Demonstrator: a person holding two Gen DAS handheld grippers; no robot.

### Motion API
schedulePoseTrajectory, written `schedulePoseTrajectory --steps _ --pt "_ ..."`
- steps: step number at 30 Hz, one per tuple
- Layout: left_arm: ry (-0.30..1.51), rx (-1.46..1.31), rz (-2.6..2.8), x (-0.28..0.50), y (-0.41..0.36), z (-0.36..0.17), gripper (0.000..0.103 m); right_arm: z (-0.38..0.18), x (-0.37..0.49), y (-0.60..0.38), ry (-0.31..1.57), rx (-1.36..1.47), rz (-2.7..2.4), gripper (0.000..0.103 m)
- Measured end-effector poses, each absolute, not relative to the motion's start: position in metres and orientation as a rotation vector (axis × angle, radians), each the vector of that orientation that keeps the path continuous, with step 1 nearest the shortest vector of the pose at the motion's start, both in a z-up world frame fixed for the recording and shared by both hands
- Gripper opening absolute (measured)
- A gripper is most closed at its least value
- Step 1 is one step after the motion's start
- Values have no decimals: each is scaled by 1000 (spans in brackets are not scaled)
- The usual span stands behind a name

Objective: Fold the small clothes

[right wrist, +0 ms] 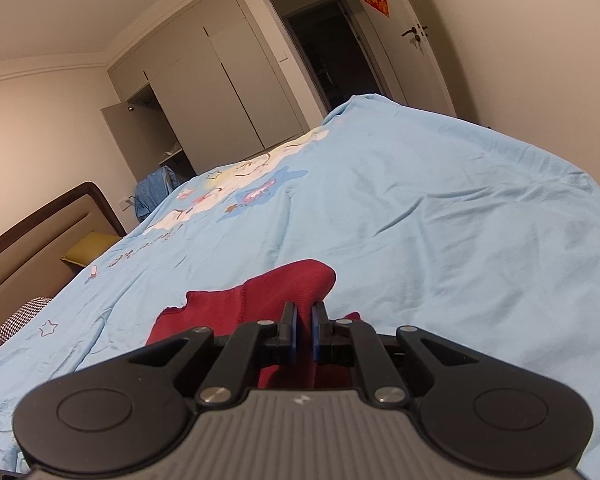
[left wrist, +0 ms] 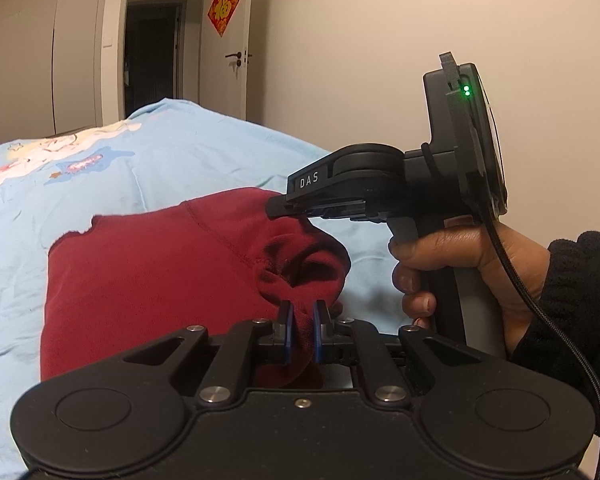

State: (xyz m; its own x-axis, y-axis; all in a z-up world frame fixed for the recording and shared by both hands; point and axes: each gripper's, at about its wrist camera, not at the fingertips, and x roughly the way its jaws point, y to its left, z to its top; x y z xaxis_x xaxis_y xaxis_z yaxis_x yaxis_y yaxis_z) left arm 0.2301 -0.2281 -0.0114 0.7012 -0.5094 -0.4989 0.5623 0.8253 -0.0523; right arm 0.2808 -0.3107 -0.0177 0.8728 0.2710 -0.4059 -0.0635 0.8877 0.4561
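1. Left wrist view: the red garment (left wrist: 152, 280) is seen lying on the blue bedsheet (left wrist: 180, 152). A bunched bit of it is pinched tight by the left gripper (left wrist: 302, 330).
2. Its far edge is pinched by the right gripper (left wrist: 278, 210), held in the right hand (left wrist: 460, 272).
3. Right wrist view: red cloth is squeezed between nearly closed fingers (right wrist: 289, 330).
4. The fold looks started, not finished; the cloth is lumpy and creased.

The right hand-held gripper (right wrist: 303, 314) pinches the red garment (right wrist: 260, 300) above the light-blue bedsheet (right wrist: 440, 240).
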Motion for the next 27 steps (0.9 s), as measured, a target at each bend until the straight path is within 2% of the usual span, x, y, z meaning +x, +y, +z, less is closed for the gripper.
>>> schedulePoseTrajectory --steps 9,18,27 --pt "554 82 -598 252 -235 -12 13 -33 286 -310 527 442 167 8" --pt "564 13 -607 260 -222 -17 24 -34 290 -306 537 401 166 8" --pt "543 -25 -557 260 -208 -11 39 -36 296 -301 556 338 164 9"
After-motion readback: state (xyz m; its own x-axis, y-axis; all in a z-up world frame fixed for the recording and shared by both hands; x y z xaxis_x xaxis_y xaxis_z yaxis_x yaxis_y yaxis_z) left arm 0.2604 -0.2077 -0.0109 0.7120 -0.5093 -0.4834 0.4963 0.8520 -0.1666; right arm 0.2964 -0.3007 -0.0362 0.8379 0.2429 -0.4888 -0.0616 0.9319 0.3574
